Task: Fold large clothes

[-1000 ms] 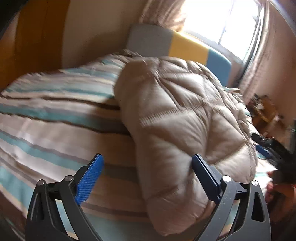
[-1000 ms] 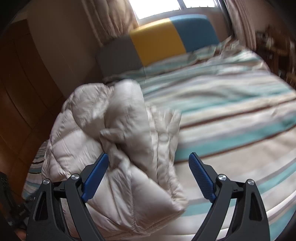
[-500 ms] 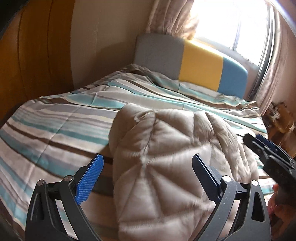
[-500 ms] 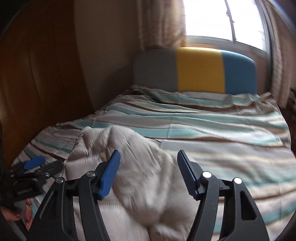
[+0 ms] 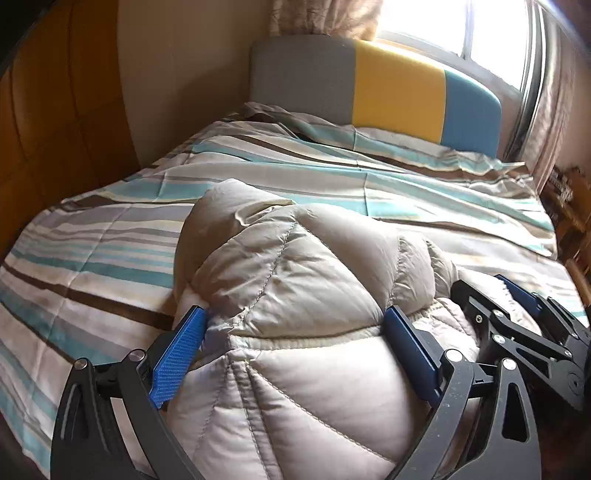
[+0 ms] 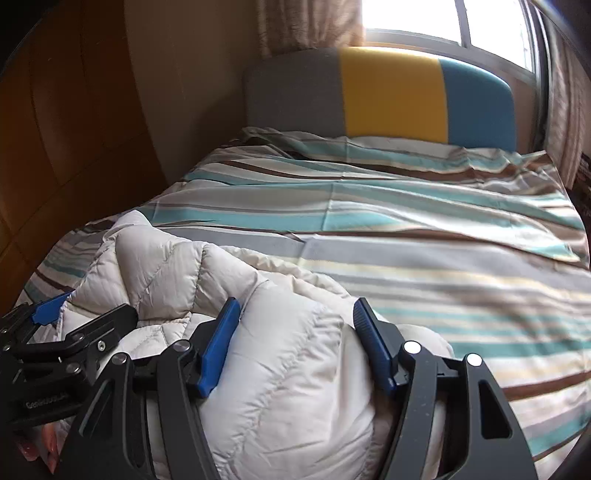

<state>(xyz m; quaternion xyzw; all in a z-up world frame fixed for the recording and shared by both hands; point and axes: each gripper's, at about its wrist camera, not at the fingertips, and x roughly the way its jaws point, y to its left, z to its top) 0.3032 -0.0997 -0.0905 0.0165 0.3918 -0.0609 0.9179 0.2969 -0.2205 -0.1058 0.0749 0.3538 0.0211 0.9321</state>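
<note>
Left wrist view: the left tool stands wide, its pads pressed into the bunched puffy jacket on the striped bed. Right tool stands about half open, clamped on a thick fold of the same jacket.

The jacket lies on the bed at its foot edge, nearer the left side. The headboard stands behind, at the far edge, below the window.

Beige quilted jacket, striped bedspread
</note>
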